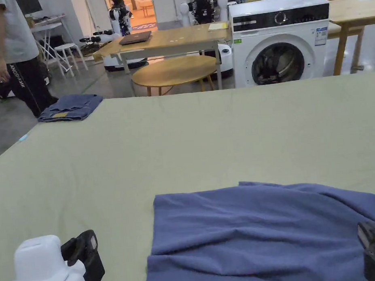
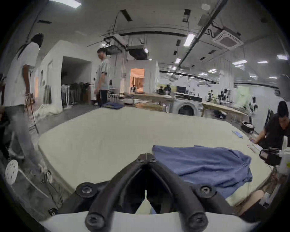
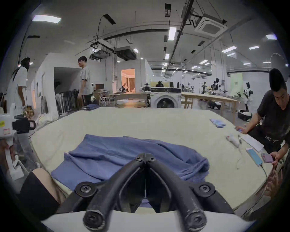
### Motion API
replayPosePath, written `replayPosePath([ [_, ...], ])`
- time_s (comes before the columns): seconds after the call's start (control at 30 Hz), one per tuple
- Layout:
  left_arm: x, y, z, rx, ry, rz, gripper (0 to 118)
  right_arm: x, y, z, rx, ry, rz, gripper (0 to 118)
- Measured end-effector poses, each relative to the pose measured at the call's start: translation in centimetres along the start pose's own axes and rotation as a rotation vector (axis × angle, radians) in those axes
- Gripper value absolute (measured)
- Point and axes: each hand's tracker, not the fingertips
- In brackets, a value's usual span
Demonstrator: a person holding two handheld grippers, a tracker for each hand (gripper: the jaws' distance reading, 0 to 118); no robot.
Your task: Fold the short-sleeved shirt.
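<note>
- head view: nearest the camera, the left tool (image 1: 80, 252) sits low at the left over the green bench (image 1: 223, 136), beside the blue shirt (image 1: 271, 229) and not touching it; its jaws cannot be read from here.
- the right tool (image 1: 372, 234) shows at the lower right edge, over the shirt's rumpled right side.
- the shirt lies at the near edge of the bench, fairly flat on the left and creased on the right, probably laid out to be smoothed before folding; no fold looks begun.
- a folded dark blue garment (image 1: 71, 107) rests at the far left corner, likely set aside as done.
- a washing machine (image 1: 280, 38) stands beyond the bench; what is in its drum is too dark to tell.
- left gripper view: the left tool (image 2: 146, 155) has its jaws together with nothing between them, tips just left of the shirt (image 2: 204, 166).
- right gripper view: the right tool (image 3: 145, 156) also has its jaws together on nothing, held above the shirt (image 3: 117, 153) near its middle, seemingly poised to pick a grasp point.
</note>
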Motion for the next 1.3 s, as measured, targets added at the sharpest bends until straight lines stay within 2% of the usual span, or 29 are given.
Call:
replayPosePath([
  [0.17,0.3,-1.3,-2.0,-0.087,-0.054,-0.031,0,-2.1,-0.7,-0.5,-0.030,0.036,0.051,0],
  [0.3,1.5,-0.1,-6.5,-0.149,-0.148,-0.114,0,-2.5,-1.2,-0.7,-0.059,0.036,0.059,0],
  [0.47,3.8,3.4,-16.7,-0.261,-0.248,-0.165,0,-3.1,-2.3,-1.8,-0.112,0.053,0.082,0],
  [0.57,4.6,4.9,-24.3,-0.371,-0.238,-0.082,3,-3.3,-2.7,-2.8,-0.139,0.051,0.091,0],
  [0.6,4.6,5.2,-26.8,-0.428,-0.221,-0.059,39,-3.3,-2.7,-3.1,-0.146,0.048,0.096,0],
  [0.63,4.6,5.2,-29.1,-0.453,-0.171,-0.038,84,-3.3,-2.7,-3.3,-0.152,0.043,0.101,0],
  [0.67,4.7,5.1,-31.1,-0.472,-0.127,-0.036,113,-3.2,-2.7,-3.5,-0.155,0.041,0.104,0],
  [0.7,4.8,4.6,-32.2,-0.501,-0.117,-0.033,118,-3.0,-2.6,-3.6,-0.159,0.039,0.109,0],
  [0.73,4.9,4.6,-33.6,-0.491,-0.141,-0.020,118,-2.9,-2.6,-3.6,-0.162,0.033,0.115,0],
  [0.8,5.3,3.6,-35.7,-0.601,-0.064,-0.045,118,-2.4,-2.5,-3.8,-0.168,0.016,0.125,0],
  [0.87,5.7,2.7,-36.7,-0.648,-0.075,-0.025,118,-1.8,-2.4,-3.8,-0.170,-0.001,0.118,0],
  [0.9,5.9,2.1,-37.0,-0.678,-0.065,-0.015,113,-1.5,-2.3,-3.9,-0.172,-0.010,0.110,0],
  [0.97,6.5,0.8,-36.8,-0.737,-0.069,0.001,73,-0.8,-2.2,-4.1,-0.177,-0.024,0.100,0],
  [1.0,7.2,0.5,-36.1,-0.716,-0.061,-0.033,62,-0.6,-2.2,-4.0,-0.177,-0.035,0.099,0],
  [1.03,7.7,0.4,-35.0,-0.613,-0.019,-0.119,45,-0.3,-2.2,-4.1,-0.177,-0.043,0.099,0],
  [1.07,8.4,0.3,-34.5,-0.607,-0.059,-0.165,34,0.0,-2.1,-4.3,-0.178,-0.049,0.096,0],
  [1.13,10.1,-0.1,-32.7,-0.608,-0.120,-0.282,19,0.7,-2.0,-4.4,-0.181,-0.055,0.083,0],
  [1.17,10.8,-0.2,-32.0,-0.612,-0.152,-0.322,5,0.9,-1.9,-4.3,-0.179,-0.059,0.080,0],
  [1.23,11.4,-0.4,-31.1,-0.625,-0.201,-0.400,2,1.7,-1.7,-4.1,-0.172,-0.076,0.074,0],
  [1.27,11.4,-0.2,-30.5,-0.635,-0.261,-0.379,2,2.2,-1.6,-3.9,-0.167,-0.083,0.064,0],
  [1.3,11.4,0.1,-29.8,-0.623,-0.251,-0.365,2,2.8,-1.5,-3.6,-0.161,-0.093,0.049,0],
])
